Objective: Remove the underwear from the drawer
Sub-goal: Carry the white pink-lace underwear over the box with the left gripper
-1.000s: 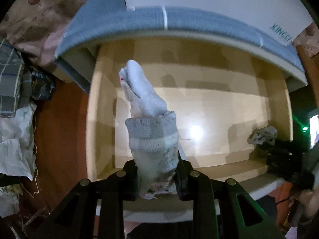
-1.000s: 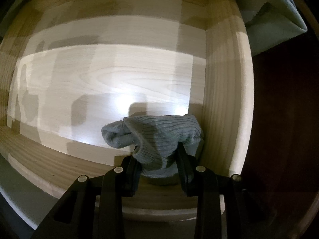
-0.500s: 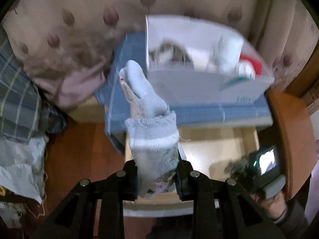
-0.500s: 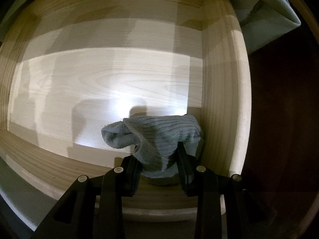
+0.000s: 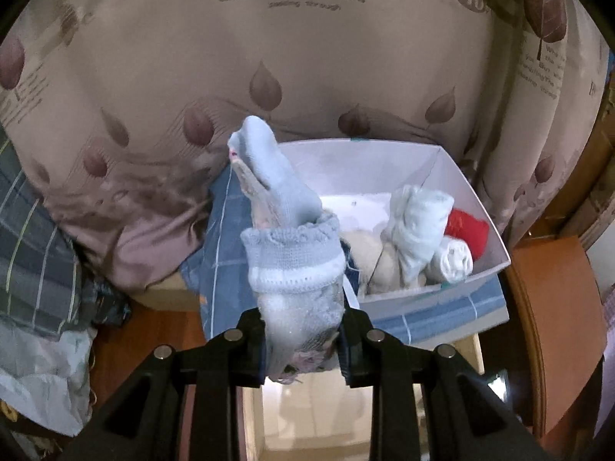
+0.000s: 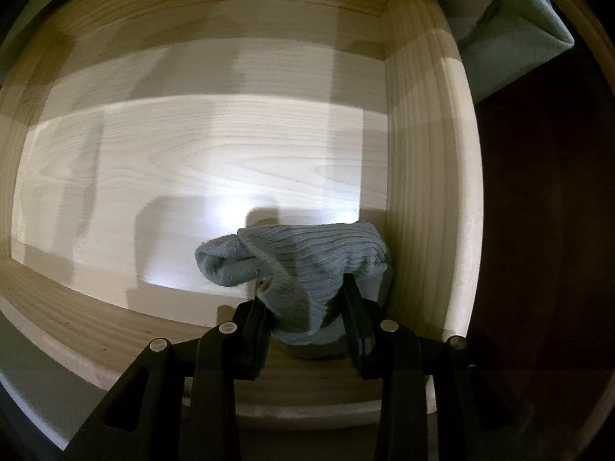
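Behind my left gripper (image 5: 301,340) hangs a pinkish curtain (image 5: 307,57) printed with leaves and brown lettering; I can read a large "R", the word "feeling" and, in smaller type, "the wind is passing through", while the rest runs off the top edge or blurs. That gripper is clamped tight on a rolled pale blue bundle (image 5: 286,246) with a lacy cuff, held up in the air in front of a white box (image 5: 457,176). The box sits on blue checked cloth (image 5: 221,246) and holds more rolled pieces, white, cream and one red; green print on its near wall is too cut off to read. My right gripper (image 6: 305,324) points down into the pale wooden drawer (image 6: 419,176), its fingers closed narrowly on a grey-blue ribbed bundle (image 6: 300,265) lying in the near right corner. Whether that bundle has left the drawer floor I cannot tell.
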`<state>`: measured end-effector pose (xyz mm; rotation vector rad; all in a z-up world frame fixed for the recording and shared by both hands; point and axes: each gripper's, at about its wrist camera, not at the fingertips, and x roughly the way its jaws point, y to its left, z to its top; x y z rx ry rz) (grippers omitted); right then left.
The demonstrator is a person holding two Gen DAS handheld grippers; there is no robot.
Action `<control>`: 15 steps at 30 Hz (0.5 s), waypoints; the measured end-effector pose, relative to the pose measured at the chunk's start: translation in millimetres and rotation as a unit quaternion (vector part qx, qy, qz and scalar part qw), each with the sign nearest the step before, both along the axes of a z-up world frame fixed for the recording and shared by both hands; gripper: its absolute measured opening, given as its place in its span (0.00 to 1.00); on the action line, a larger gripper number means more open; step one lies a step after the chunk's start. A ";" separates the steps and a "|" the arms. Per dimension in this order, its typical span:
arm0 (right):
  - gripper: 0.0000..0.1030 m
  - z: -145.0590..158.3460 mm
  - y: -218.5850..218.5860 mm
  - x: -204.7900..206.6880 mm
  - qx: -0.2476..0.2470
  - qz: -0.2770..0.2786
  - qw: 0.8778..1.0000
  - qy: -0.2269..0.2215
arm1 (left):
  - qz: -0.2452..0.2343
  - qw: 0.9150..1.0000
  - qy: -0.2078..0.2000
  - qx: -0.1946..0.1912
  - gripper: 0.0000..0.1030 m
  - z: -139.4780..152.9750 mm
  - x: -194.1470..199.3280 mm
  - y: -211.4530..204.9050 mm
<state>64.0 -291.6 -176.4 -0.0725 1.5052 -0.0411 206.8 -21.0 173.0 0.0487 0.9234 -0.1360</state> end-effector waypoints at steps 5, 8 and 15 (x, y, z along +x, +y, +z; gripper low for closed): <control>0.32 0.6 3.4 -0.8 0.003 -0.004 1.000 -0.001 | -0.015 1.000 0.004 0.008 0.26 -14.2 32.9 -17.2; 0.33 1.4 3.4 -0.8 0.002 -0.002 1.000 -0.001 | -0.018 1.000 0.014 0.011 0.26 -27.8 50.9 -26.4; 0.33 4.2 0.9 -1.4 0.006 -0.004 1.000 -0.003 | -0.013 0.999 0.040 0.022 0.26 -62.3 81.1 -38.9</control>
